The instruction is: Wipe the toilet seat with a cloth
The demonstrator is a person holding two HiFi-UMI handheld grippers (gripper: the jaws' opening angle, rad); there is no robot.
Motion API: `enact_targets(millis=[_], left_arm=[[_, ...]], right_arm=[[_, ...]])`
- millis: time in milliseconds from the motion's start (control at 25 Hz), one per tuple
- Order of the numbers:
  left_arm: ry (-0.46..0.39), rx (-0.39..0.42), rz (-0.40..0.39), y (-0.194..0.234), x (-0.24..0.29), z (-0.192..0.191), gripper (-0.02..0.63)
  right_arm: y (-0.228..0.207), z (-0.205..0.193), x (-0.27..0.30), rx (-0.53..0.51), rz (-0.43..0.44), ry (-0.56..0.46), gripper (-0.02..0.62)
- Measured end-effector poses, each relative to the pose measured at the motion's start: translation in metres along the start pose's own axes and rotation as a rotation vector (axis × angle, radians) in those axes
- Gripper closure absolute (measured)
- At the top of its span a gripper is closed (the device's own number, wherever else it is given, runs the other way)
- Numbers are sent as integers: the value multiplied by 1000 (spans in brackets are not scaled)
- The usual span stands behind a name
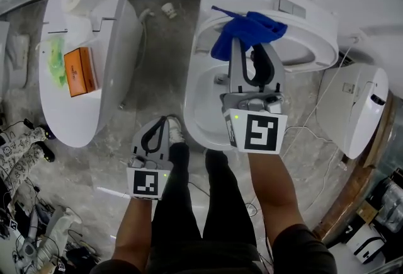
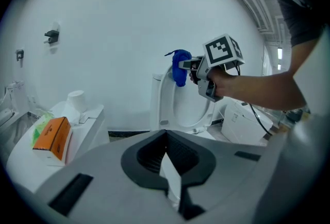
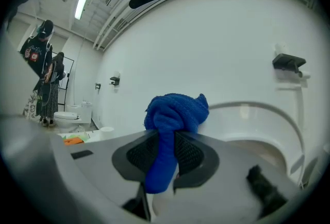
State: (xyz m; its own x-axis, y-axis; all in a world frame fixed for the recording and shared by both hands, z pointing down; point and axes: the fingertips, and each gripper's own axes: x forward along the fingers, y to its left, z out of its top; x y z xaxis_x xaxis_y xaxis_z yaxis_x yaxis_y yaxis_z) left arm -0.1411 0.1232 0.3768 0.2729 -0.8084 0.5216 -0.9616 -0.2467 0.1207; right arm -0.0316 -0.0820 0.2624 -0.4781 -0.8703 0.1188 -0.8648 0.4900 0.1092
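Right gripper view shows your right gripper (image 3: 166,140) clamped on the blue cloth (image 3: 175,110), whose bunched end presses the raised toilet seat (image 3: 268,115); your left gripper (image 2: 165,140) is closed and empty.

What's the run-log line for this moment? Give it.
right gripper: shut on blue cloth | position: at raised toilet seat rim | left gripper: shut, empty

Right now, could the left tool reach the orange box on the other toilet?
Probably yes. The left tool is shut and empty, and nothing stands between it and the orange box. It would need to open first.
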Motion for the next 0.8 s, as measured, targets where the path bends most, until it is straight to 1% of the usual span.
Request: enact_targets(millis=[80,200,320,480,600,800], left_arm=[[-7,-1,4,-2,3,4,598],[-27,-13,23,1,6,12,598],[-60,-44,34,-2,8,25,598],[-101,-54,10,-20,7,48,598],[-123,-38,-19,-37,4,66,598],[-162,-19,-52,-65,-5,108,598]], right_arm=[[0,3,-4,19,5,-11,508],[12,6,-19,39,29,-13,508],[21,7,-47,63,46,-2,508],[16,0,-98,90,49,43,508],[7,-1,-136,129,9,86,508],[-21,2,-197,86,-66,159,508]])
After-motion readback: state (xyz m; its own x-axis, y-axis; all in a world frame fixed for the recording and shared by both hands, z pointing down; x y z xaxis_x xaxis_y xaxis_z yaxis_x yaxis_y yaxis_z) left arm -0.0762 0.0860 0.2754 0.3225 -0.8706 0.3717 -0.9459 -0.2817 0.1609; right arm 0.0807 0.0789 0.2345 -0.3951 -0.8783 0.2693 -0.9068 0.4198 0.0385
